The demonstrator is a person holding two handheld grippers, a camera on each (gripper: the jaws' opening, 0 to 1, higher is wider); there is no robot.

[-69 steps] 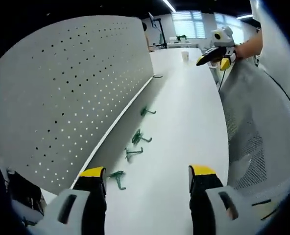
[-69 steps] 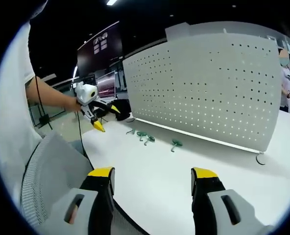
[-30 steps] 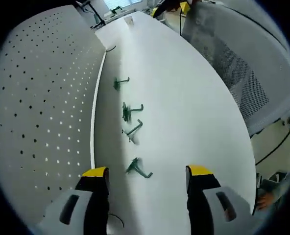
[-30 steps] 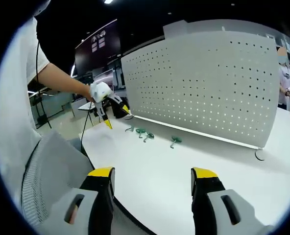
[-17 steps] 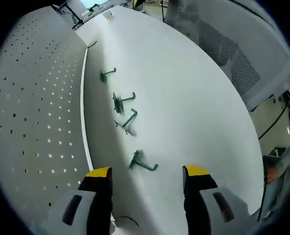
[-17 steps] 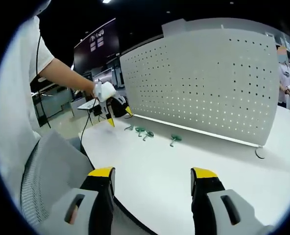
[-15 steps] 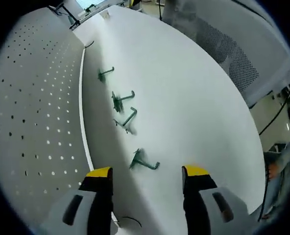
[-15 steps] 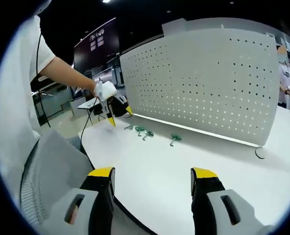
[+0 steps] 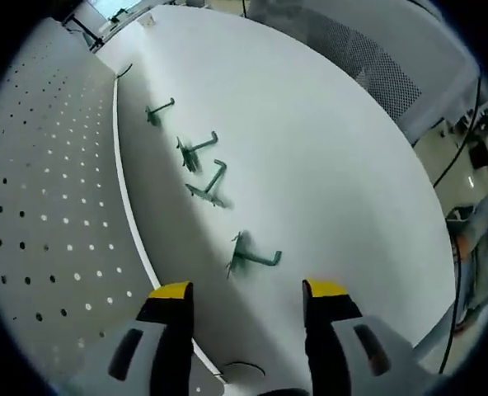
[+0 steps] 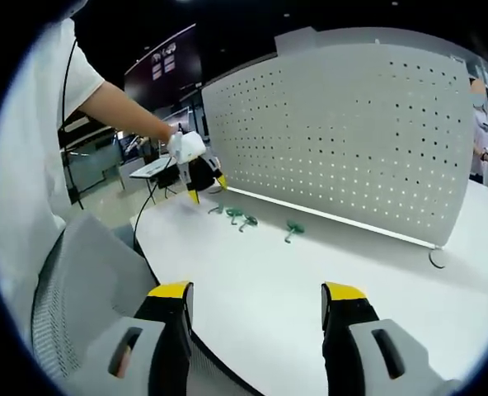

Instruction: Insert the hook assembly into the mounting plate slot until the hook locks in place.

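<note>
While the left gripper [image 9: 246,299] hangs over the white tabletop [image 9: 326,157] with its yellow-tipped jaws spread apart and nothing between them, the nearest green metal hook [image 9: 251,256] lies flat on the table just ahead of the jaw tips, apart from both. Three more green hooks lie in a loose row further along the table: a second hook [image 9: 209,185], a third hook [image 9: 194,149] and a farthest hook [image 9: 157,110]. All four rest near the foot of the white perforated mounting plate [image 9: 38,190], which stands upright along the left side of the left gripper view; none is seated in its holes. A thin dark cable loop [image 9: 242,366] lies on the table between the left jaws, close to the camera.

Right gripper view: the right gripper [image 10: 255,294] is held low over the near table edge, jaws wide apart and empty, well away from the hooks. The perforated plate [image 10: 351,132] stands across the far side of the table. The green hooks appear as a small cluster [image 10: 242,218] at its base, with one hook [image 10: 292,230] slightly apart to the right. The left gripper [image 10: 204,188] shows here too, held in a person's hand [image 10: 178,144], tips pointed down just beside the cluster. A grey mesh chair back [image 10: 87,280] sits at lower left.
</note>
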